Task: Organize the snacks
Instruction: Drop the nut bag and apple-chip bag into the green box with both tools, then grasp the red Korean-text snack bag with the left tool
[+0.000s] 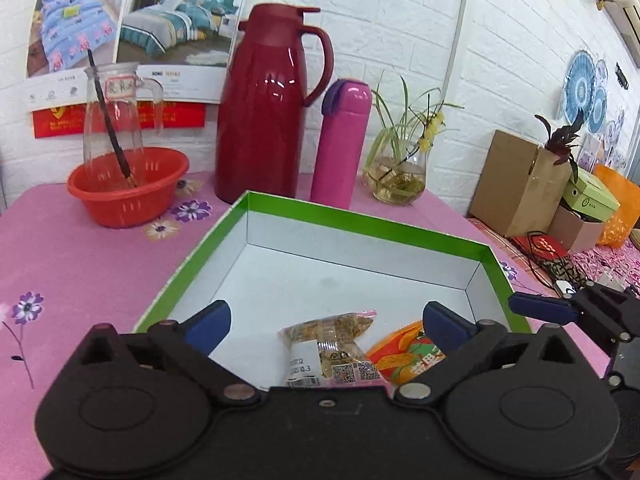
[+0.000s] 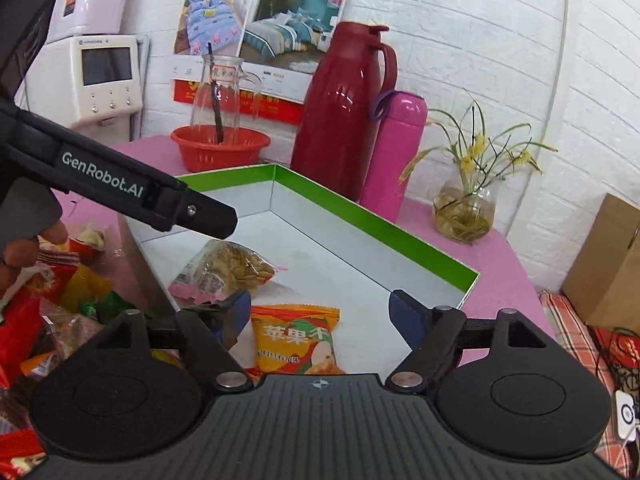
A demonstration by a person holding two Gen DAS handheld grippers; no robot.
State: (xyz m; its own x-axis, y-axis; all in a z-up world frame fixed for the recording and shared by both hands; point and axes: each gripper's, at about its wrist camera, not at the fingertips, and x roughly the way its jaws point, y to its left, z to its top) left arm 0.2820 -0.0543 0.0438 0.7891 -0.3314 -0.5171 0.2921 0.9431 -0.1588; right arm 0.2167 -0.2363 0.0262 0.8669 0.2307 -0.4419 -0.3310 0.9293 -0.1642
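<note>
Your left gripper (image 1: pixel 326 322) has its fingers spread wide and holding nothing; between them, just ahead, lies a clear packet of brown snacks (image 1: pixel 326 340) on the floor of the green-rimmed box (image 1: pixel 360 226). Its near end is cut off by the gripper body. Touching that packet on the side of your right-hand finger is an orange packet (image 1: pixel 400 354), mostly hidden behind that finger.

Your right gripper (image 2: pixel 320 314) also has its fingers apart and empty. The orange packet (image 2: pixel 298 338) sits directly between them, its lower edge hidden under the gripper. Beyond your left-hand finger lies the clear packet (image 2: pixel 230 268), and the left gripper's arm crosses above it. These two packets are all the box (image 2: pixel 372 216) holds.

Outside the box, off past your left-hand finger, a heap of loose snacks (image 2: pixel 60 300) lies on the pink counter (image 2: pixel 500 256); it is crowded and partly cut off, so single items are hard to tell apart.

Farther ahead, beyond the box, stand a red basin (image 1: pixel 128 186) with a glass jug (image 1: pixel 114 128) in it holding a dark stick, a red flask (image 1: pixel 266 104), a pink bottle (image 1: pixel 342 144) and a glass vase (image 1: pixel 400 178) with a plant in yellowish water.
</note>
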